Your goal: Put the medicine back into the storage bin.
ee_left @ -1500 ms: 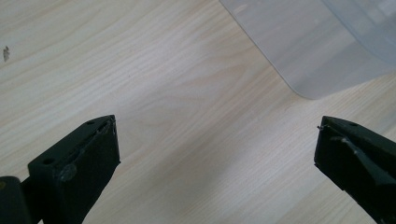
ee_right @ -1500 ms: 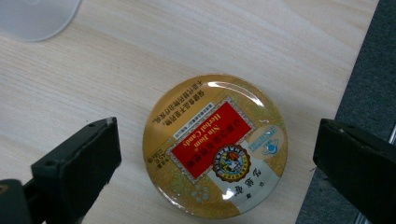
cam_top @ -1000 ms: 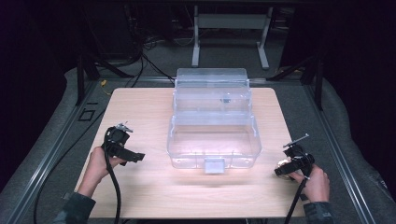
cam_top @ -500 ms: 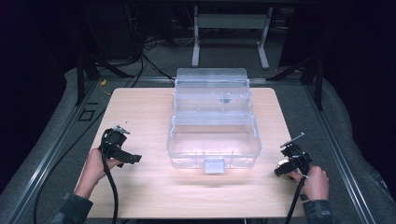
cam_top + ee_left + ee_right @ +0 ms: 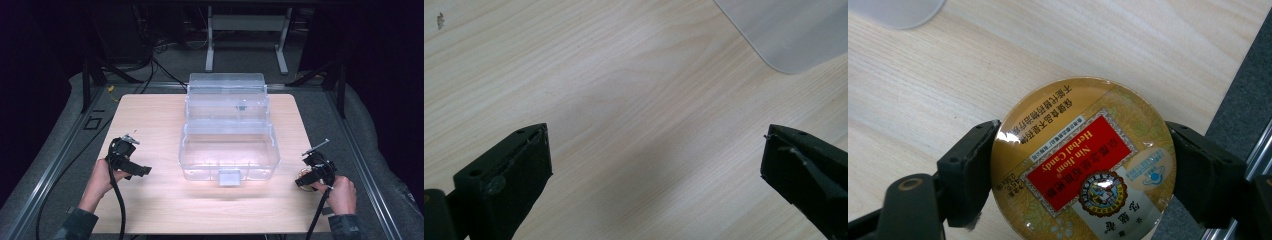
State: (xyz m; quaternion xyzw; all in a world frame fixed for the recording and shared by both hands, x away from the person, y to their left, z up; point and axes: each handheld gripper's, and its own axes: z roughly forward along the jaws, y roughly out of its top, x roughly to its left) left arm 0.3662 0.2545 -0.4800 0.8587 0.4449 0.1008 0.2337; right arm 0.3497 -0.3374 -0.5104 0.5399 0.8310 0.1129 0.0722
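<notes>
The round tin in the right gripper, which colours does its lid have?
The candy tin is gold-yellow with a red label; the right gripper view shows it best.

Glossy candy tin (image 5: 1083, 165), matt pale wood table (image 5: 150, 125), clear smooth plastic box (image 5: 227, 145).

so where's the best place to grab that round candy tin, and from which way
Take the candy tin by its rim, at two opposite points across its full width. It lies flat, label up, near the table's right edge, so the curved side wall is the only thing to squeeze. Come in low and level from the near right side. The right tongs already sit that way, a jaw against each side.
</notes>
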